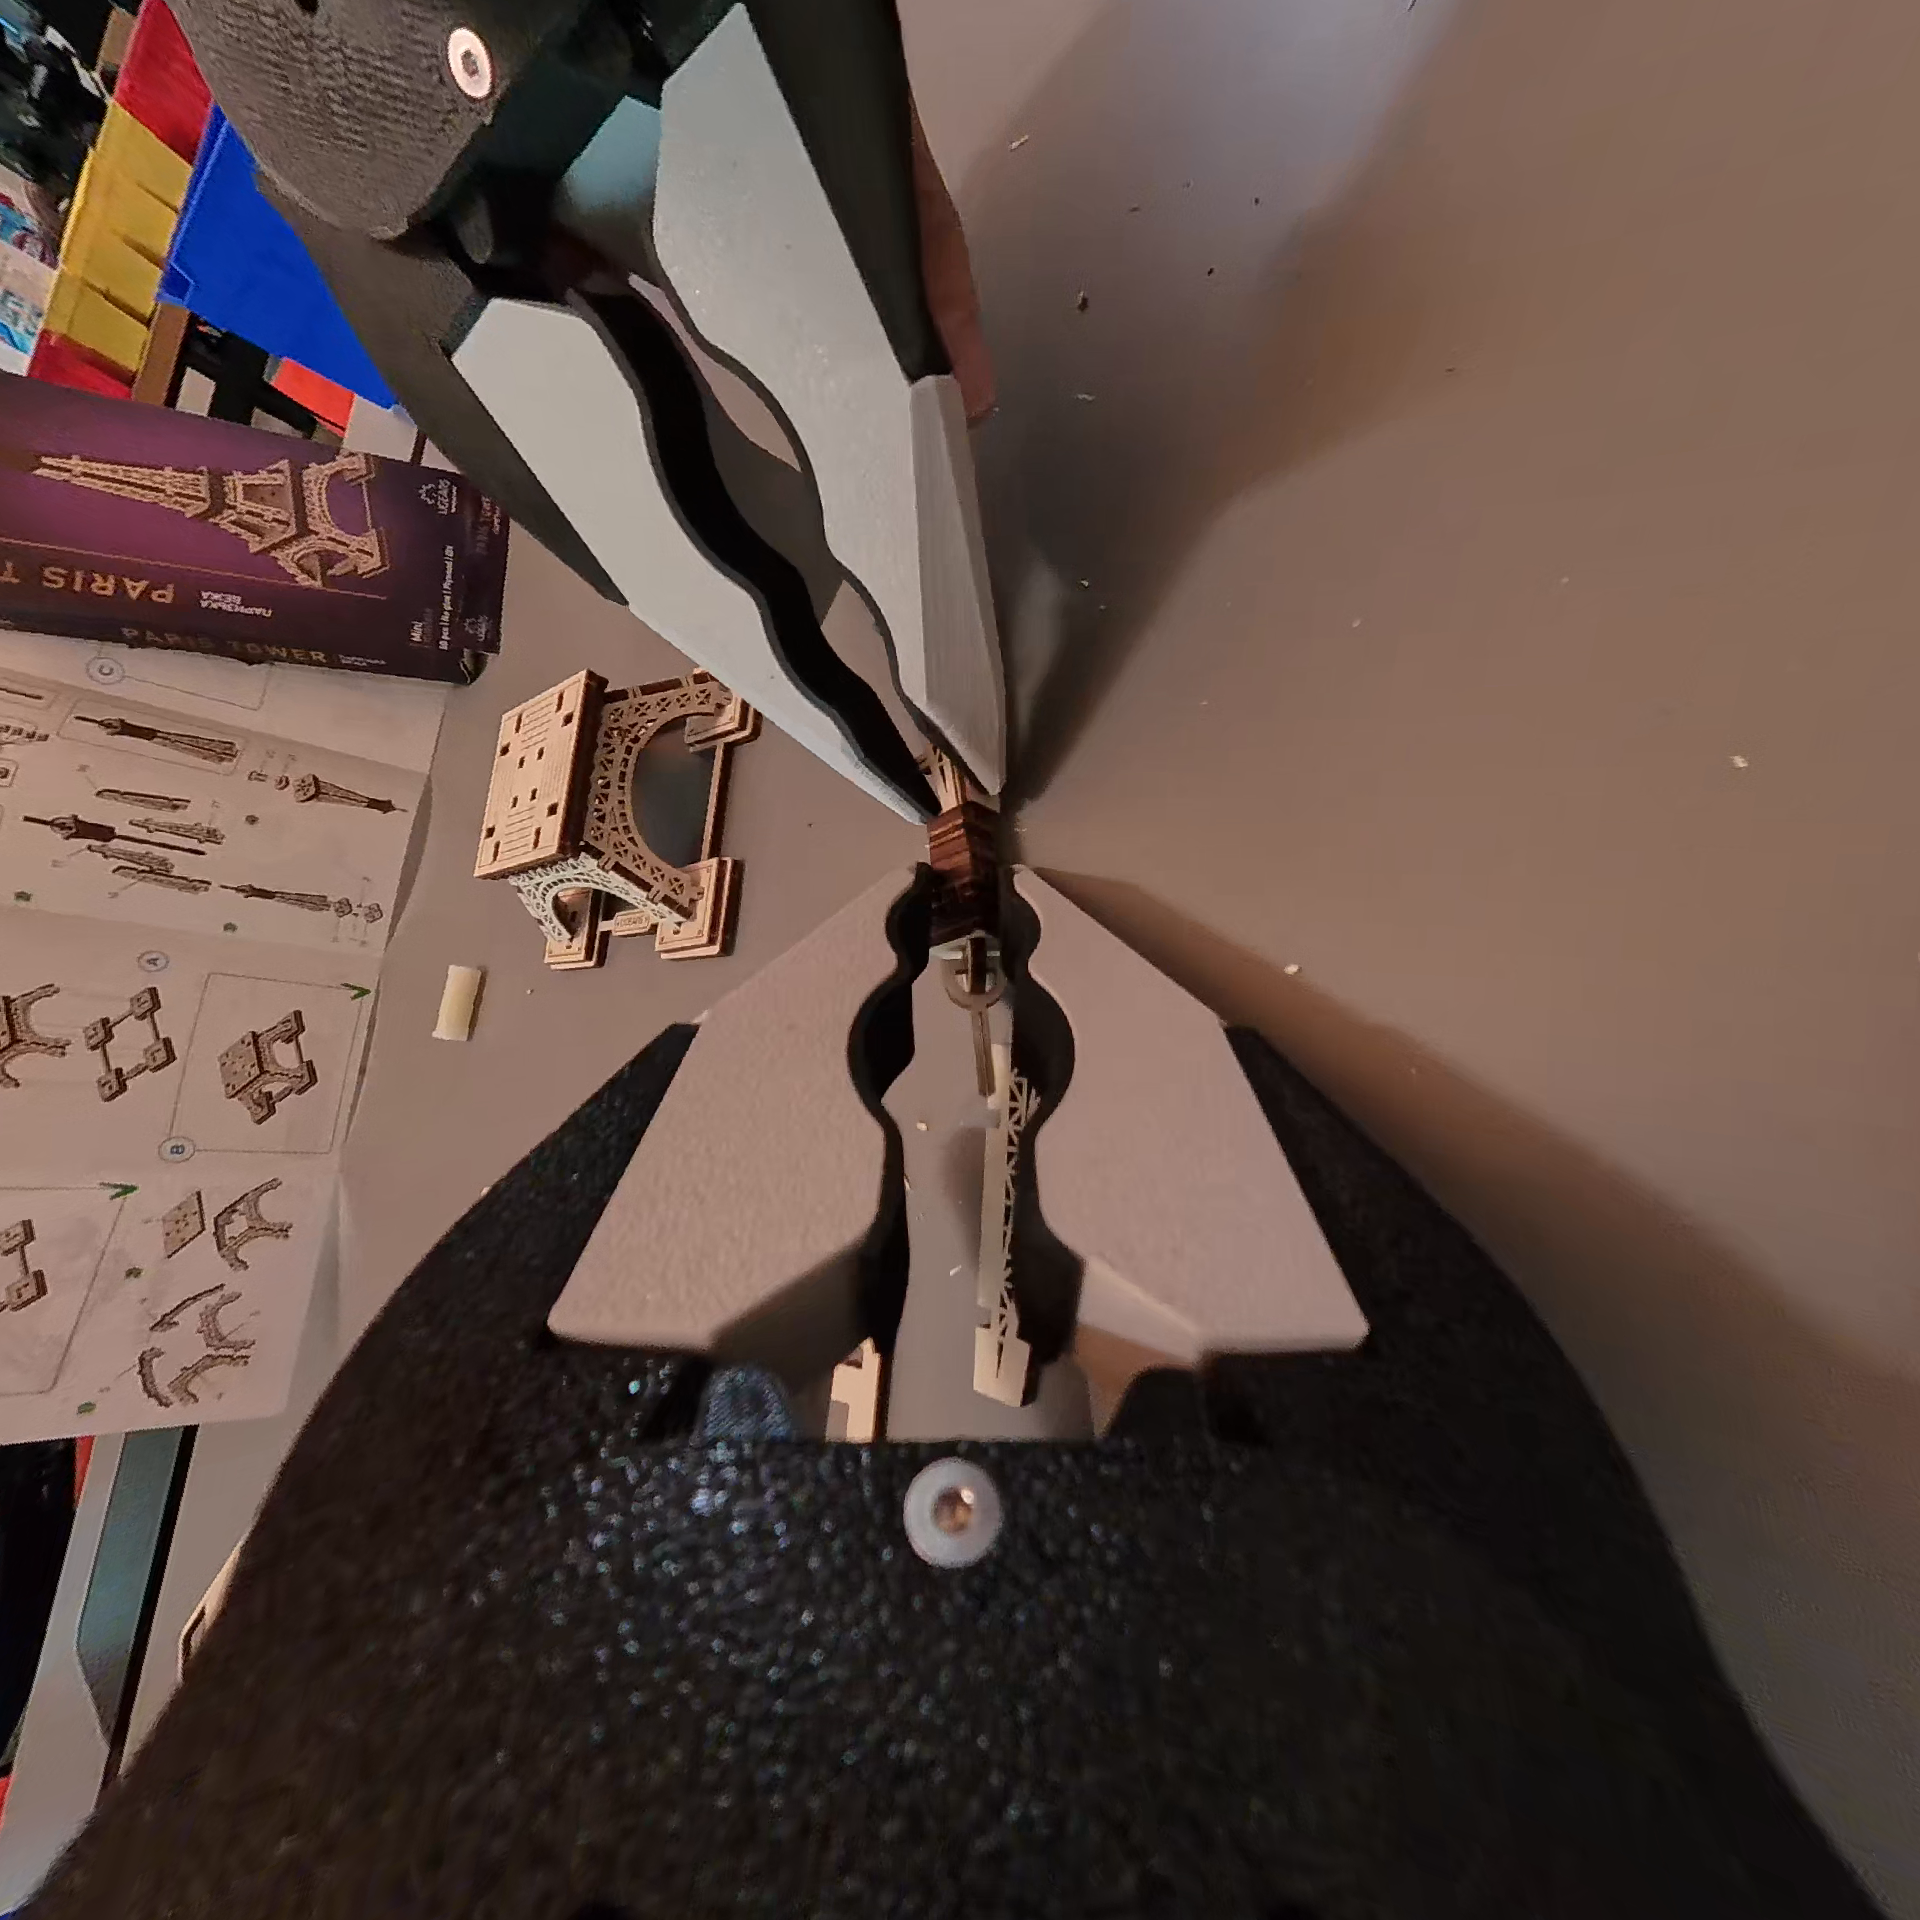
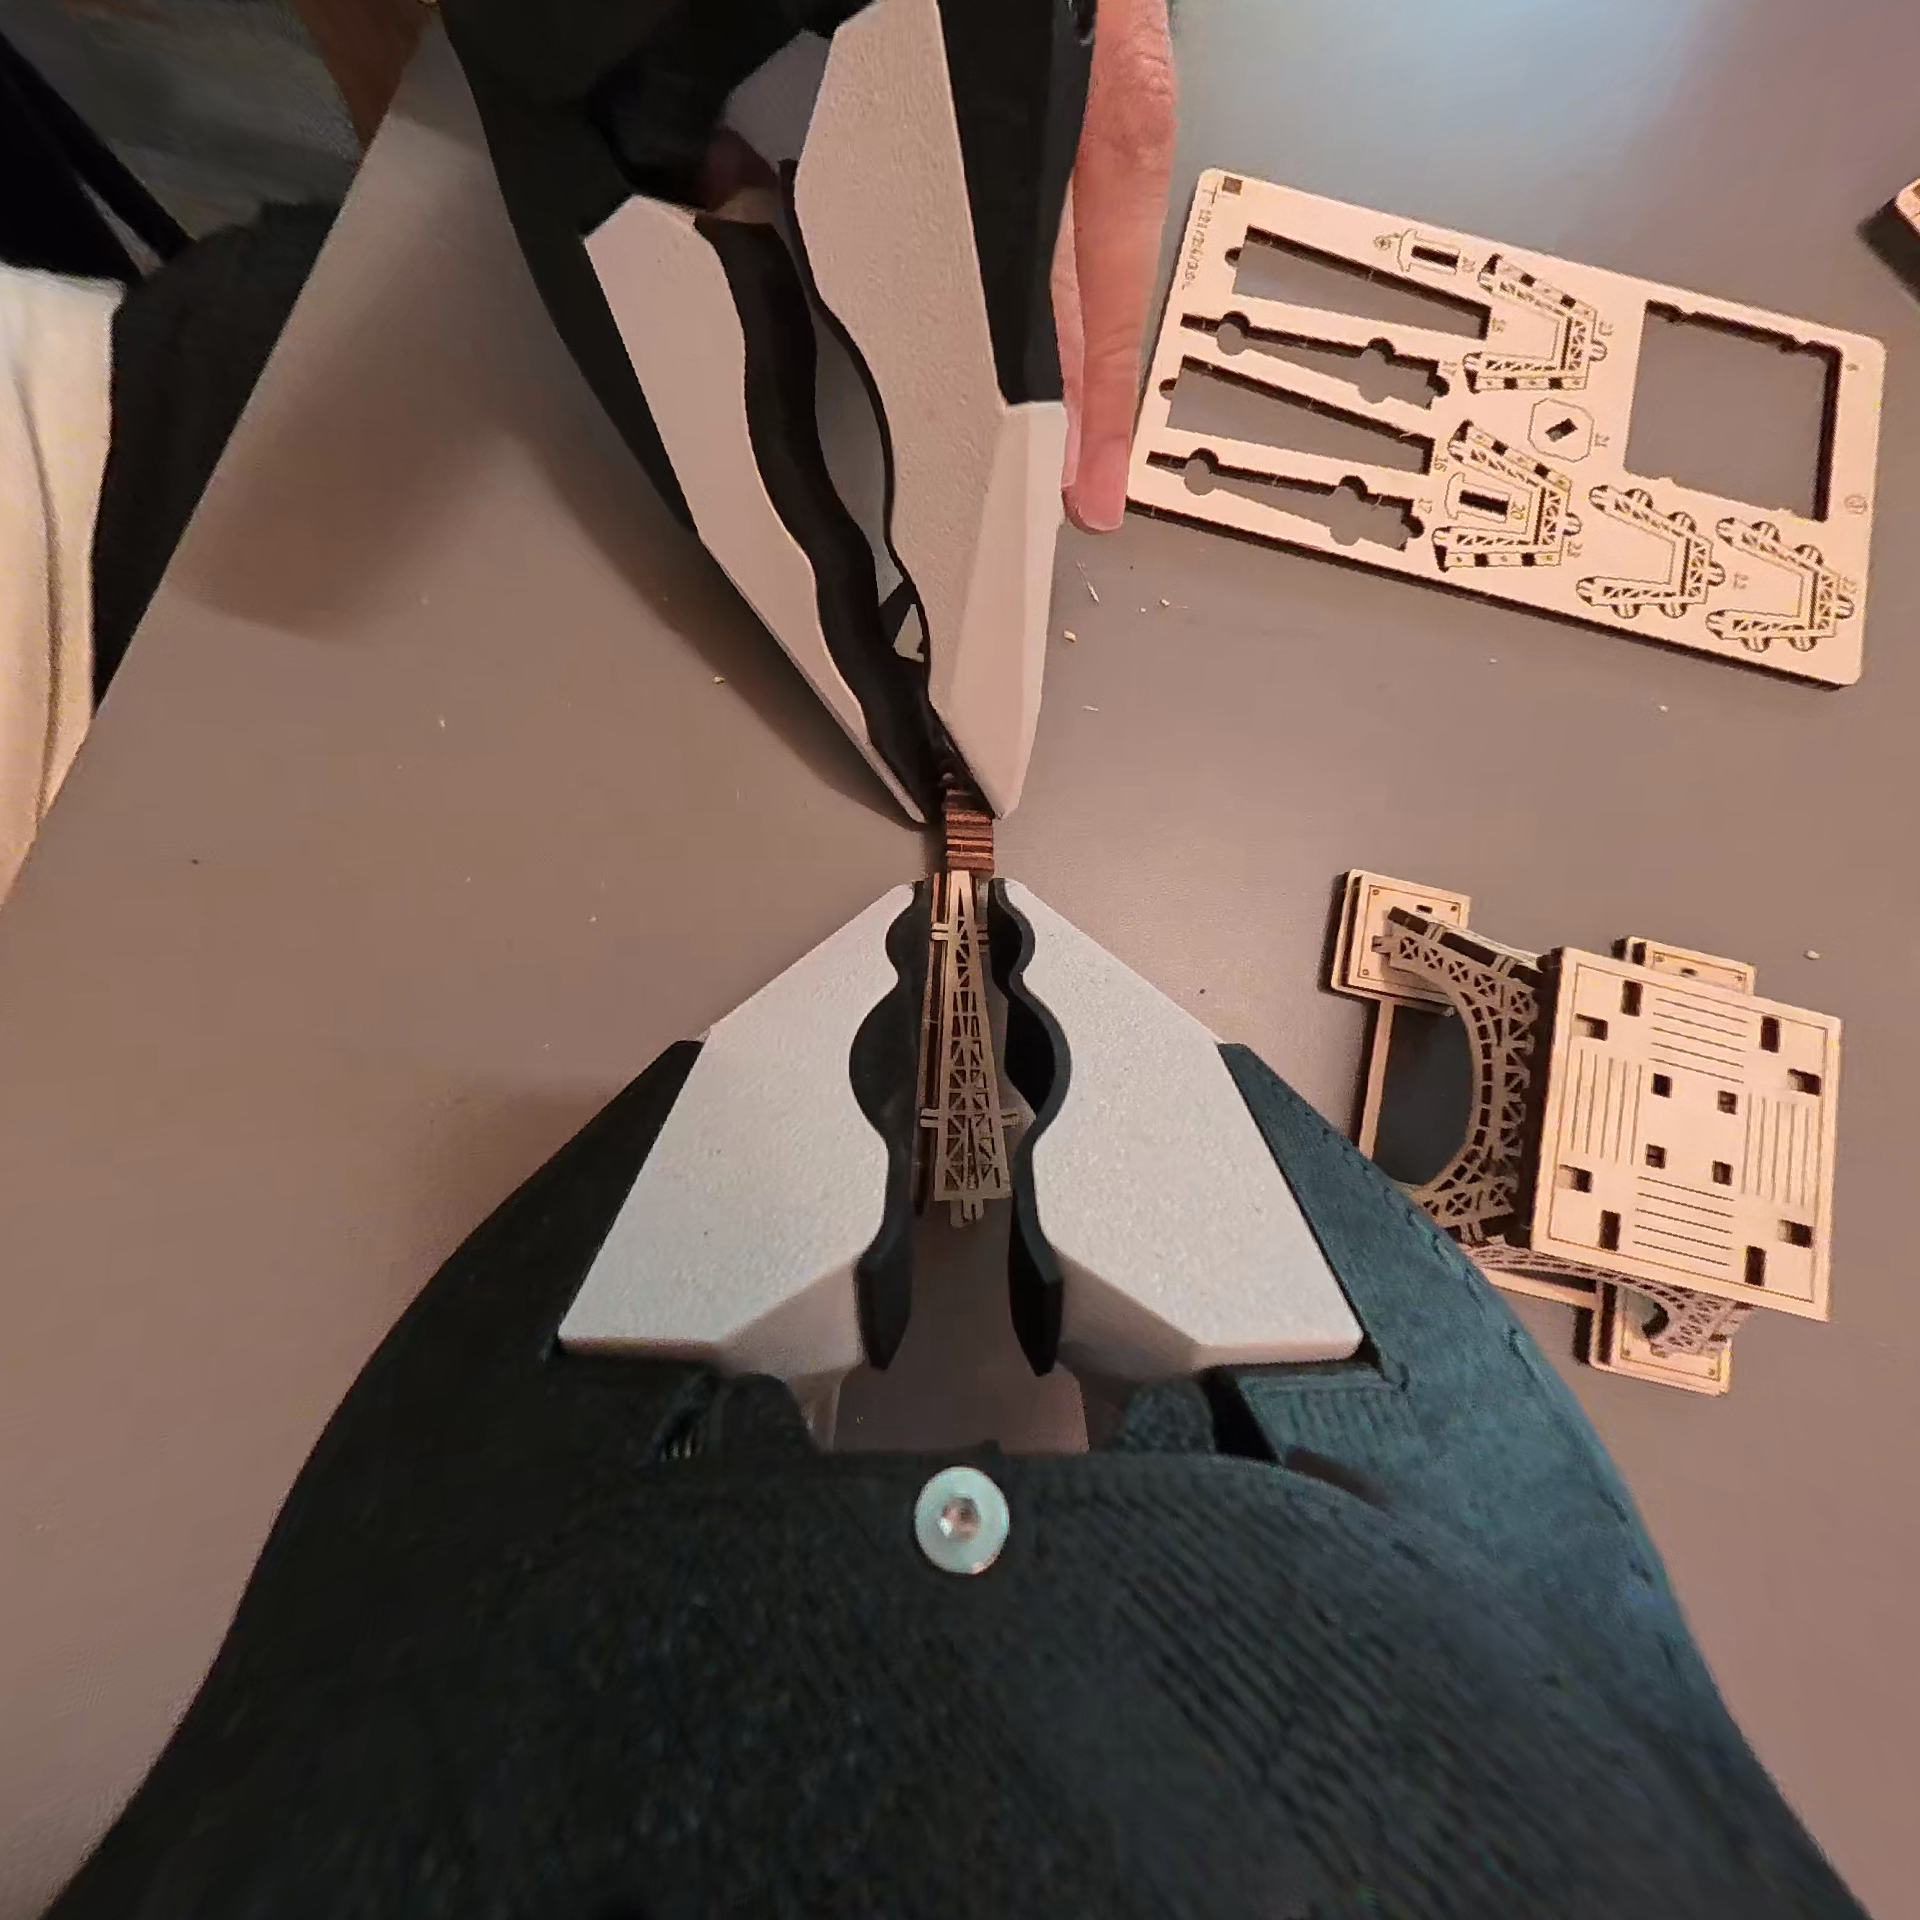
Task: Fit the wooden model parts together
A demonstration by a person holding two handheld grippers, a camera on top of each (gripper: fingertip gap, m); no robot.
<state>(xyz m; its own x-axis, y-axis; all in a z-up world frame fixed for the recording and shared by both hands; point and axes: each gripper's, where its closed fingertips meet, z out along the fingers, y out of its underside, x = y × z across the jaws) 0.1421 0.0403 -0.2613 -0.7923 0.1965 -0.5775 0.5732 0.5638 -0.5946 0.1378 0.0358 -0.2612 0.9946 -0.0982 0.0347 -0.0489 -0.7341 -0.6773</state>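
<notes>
Left tongs point(image 1: 961, 883): pressed together on a slender pale laser-cut lattice spire section point(image 1: 1003, 1174), which lies back between their white fingers point(image 1: 758, 1143). Right tongs point(image 2: 961, 894): likewise pinching a tapered lattice spire section of thin wood point(image 2: 961, 1081). The two tongs meet tip to tip above the grey tabletop point(image 2: 416, 779), with a small dark stack of layered wooden collar pieces point(image 2: 964, 831) bridging the gap between them. How far the joint is seated cannot be told; the collar hides it.

Elsewhere on the tabletop: the assembled wooden arched tower base with a slotted square deck point(image 2: 1621, 1132) lies on its side, well apart from the work. A flat plywood sheet with cut-out part outlines point(image 2: 1538, 436) lies beyond it. In the left wrist view a purple kit box point(image 1: 239, 540) and a printed paper instruction sheet point(image 1: 197, 997) sit towards the tabletop's edge.

Risks, as judged:
- The lattice is thin; any sideways bend while pushing the sections together would likely snap it at the collar
- Misaligned axes between the two tongs would jam the joint
- Excess squeeze could crush the fretwork
- A slack grip would let a section slide back through the fingers instead of seating
</notes>
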